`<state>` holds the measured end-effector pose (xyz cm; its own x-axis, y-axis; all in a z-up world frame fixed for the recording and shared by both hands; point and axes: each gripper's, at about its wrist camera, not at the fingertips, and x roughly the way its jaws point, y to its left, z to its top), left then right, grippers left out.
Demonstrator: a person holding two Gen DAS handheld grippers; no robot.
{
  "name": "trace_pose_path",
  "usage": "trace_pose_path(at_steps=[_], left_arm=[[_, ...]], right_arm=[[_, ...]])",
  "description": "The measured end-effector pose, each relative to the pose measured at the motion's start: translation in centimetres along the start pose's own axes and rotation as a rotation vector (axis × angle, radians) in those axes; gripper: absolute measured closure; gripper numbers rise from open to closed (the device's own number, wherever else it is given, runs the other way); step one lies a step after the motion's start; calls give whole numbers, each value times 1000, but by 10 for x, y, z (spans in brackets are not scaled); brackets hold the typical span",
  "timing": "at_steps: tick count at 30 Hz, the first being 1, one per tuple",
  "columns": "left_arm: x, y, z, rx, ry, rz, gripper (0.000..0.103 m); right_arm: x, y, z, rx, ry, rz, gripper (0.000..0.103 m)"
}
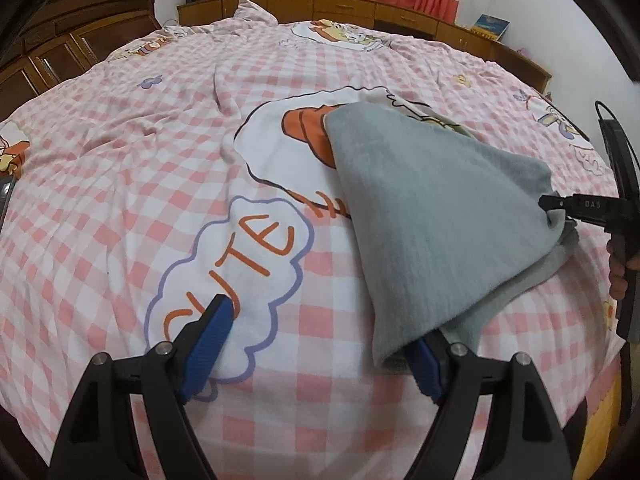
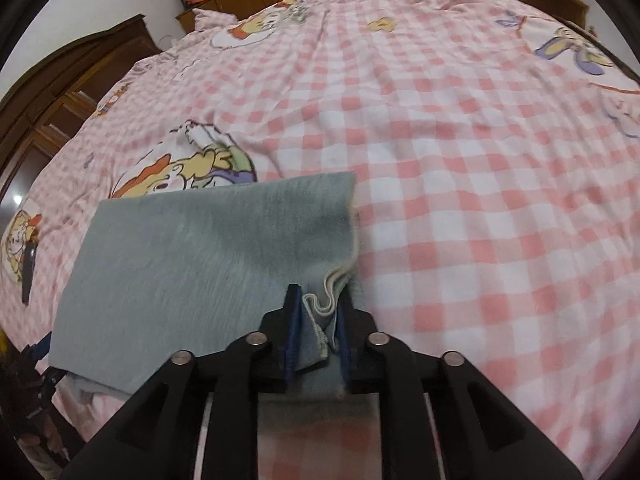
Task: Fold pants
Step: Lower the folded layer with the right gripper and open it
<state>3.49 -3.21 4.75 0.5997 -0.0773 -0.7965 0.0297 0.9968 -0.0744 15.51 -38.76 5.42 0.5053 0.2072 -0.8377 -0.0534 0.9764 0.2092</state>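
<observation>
The grey pants (image 1: 432, 216) lie folded on the pink checked bed cover (image 1: 120, 184). My left gripper (image 1: 320, 344) is open, its jaws wide apart; the pants' near corner drapes over its right finger (image 1: 426, 372). My right gripper (image 2: 318, 312) is shut on the layered hem edge of the pants (image 2: 192, 264) and lifts that corner a little off the bed cover (image 2: 480, 184). In the left wrist view the right gripper (image 1: 546, 204) pinches the pants at the right side.
A dark wooden wardrobe (image 1: 60, 40) stands at the left. A low wooden cabinet (image 1: 360, 10) and red-and-white curtains run along the far wall. A dark flat object (image 2: 28, 276) lies on the bed at the left.
</observation>
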Motion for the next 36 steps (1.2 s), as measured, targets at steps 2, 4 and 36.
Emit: trace_pose_path(at_steps=[2,4,36], left_arm=[[-10,2,1,13,-13,-16,19],[-19,1,5,32,-27,-25,20],[61,-30,59,-3,52,-288,87]], right_arm=[[-19,0,0,-5,-36,-24,80],[-36,3,-2,-16,-72,-50,80],[2,23,-67,-117,-172,-106,66]])
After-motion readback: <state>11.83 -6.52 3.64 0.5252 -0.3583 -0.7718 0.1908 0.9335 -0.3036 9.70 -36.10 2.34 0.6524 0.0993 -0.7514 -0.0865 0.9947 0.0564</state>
